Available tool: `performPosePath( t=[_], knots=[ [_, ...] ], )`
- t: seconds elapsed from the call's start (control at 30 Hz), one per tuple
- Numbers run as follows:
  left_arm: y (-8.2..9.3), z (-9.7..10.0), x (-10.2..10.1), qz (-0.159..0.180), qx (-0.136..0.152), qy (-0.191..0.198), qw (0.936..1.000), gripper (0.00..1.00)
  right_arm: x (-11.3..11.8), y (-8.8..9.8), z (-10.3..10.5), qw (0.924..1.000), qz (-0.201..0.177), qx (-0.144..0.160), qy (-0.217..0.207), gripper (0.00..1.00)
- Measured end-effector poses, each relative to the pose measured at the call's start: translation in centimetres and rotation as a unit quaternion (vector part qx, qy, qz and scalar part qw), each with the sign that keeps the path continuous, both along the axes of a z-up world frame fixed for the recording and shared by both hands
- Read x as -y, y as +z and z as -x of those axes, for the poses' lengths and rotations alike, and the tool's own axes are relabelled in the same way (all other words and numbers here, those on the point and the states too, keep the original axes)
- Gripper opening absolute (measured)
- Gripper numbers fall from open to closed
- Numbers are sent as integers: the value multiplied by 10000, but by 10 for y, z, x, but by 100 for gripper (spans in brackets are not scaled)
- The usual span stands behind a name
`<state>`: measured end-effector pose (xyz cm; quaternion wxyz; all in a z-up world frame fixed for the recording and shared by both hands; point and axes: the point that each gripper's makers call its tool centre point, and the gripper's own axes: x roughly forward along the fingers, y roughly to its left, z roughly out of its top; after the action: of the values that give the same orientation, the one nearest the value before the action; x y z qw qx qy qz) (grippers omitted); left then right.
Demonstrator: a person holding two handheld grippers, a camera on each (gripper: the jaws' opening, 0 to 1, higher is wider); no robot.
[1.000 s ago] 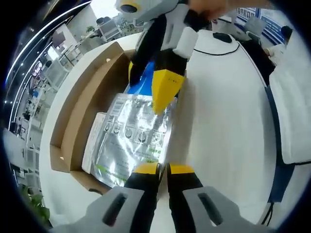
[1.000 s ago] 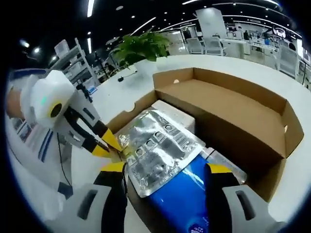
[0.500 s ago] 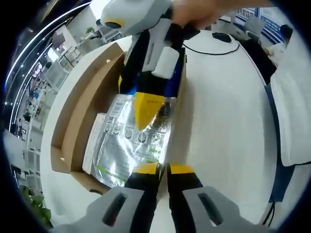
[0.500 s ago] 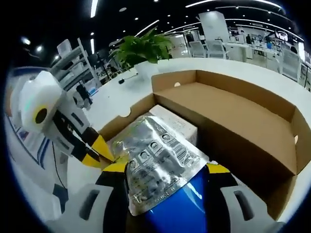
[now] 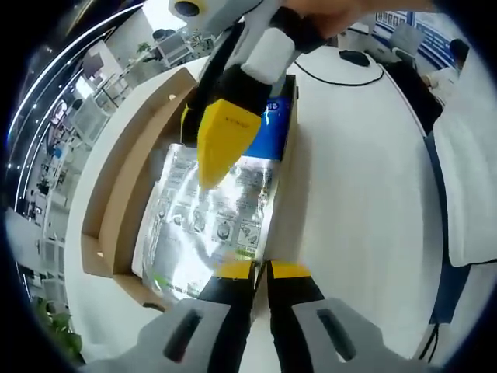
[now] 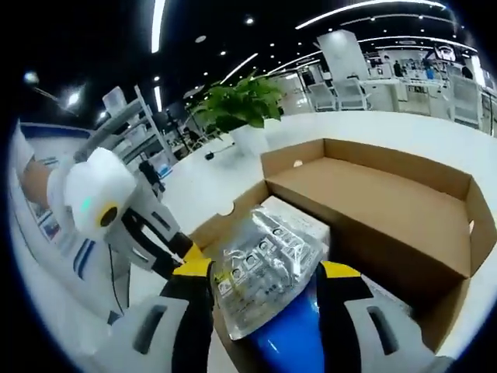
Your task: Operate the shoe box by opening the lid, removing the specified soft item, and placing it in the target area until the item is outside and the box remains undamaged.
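An open cardboard shoe box (image 5: 128,183) (image 6: 373,194) lies on the white table, its lid folded back flat. Inside, a silver foil pouch (image 5: 210,225) (image 6: 268,249) lies over a blue pack (image 5: 273,136) (image 6: 291,346) and a white carton (image 6: 299,221). My right gripper (image 5: 213,167) (image 6: 264,272) comes in from the box's far end and is shut on the pouch, whose gripped end is crumpled and raised. My left gripper (image 5: 261,270) (image 6: 190,252) is shut on the box's near rim.
A black cable and a mouse (image 5: 353,66) lie on the table beyond the box. A potted plant (image 6: 241,101) stands at the table's far side. A hand (image 5: 342,15) holds the right gripper. White cloth with a blue edge (image 5: 466,179) borders the table.
The right gripper's jaws have come closer together on the silver pouch and have lifted its end, so the pouch is now crumpled. The left gripper has stayed on the box rim.
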<state>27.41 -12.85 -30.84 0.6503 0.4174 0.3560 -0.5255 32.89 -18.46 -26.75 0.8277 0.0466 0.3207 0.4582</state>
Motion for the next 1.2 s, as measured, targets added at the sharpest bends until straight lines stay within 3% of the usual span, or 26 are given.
performPosePath(
  t=[0.1,0.2,0.3,0.5,0.57,0.7,0.8,0.9,1.07,1.2],
  knots=[
    [0,0,0,-10,-2,-3,10000,5,-3,10,2,9997,-233,45,32,48],
    [0,0,0,-11,-10,-5,10000,5,-8,20,3,9973,-719,-128,-46,47],
    [0,0,0,-2,-11,-2,10000,5,-3,12,-3,9980,-623,-99,-89,42],
    [0,0,-1,3,-11,-2,10000,5,-2,-6,-8,9968,-609,-474,-211,40],
    [0,0,-1,5,-9,-3,10000,5,-3,-3,-9,9950,-778,-550,-310,39],
    [0,0,-1,2,-15,-17,10000,5,-3,-4,-7,9948,-775,-573,-316,38],
    [0,1,0,6,-31,-13,10000,5,-2,-4,-8,9896,-1049,-842,-508,38],
    [0,1,0,-1,-50,-32,10000,5,1,-1,-8,9900,-1036,-812,-506,30],
    [0,0,0,30,-37,-2,10000,5,-3,28,-1,9881,-1409,-597,-163,26],
    [0,0,0,21,-44,-12,10000,5,-4,17,-4,9909,-1227,-547,-118,29]
  ],
)
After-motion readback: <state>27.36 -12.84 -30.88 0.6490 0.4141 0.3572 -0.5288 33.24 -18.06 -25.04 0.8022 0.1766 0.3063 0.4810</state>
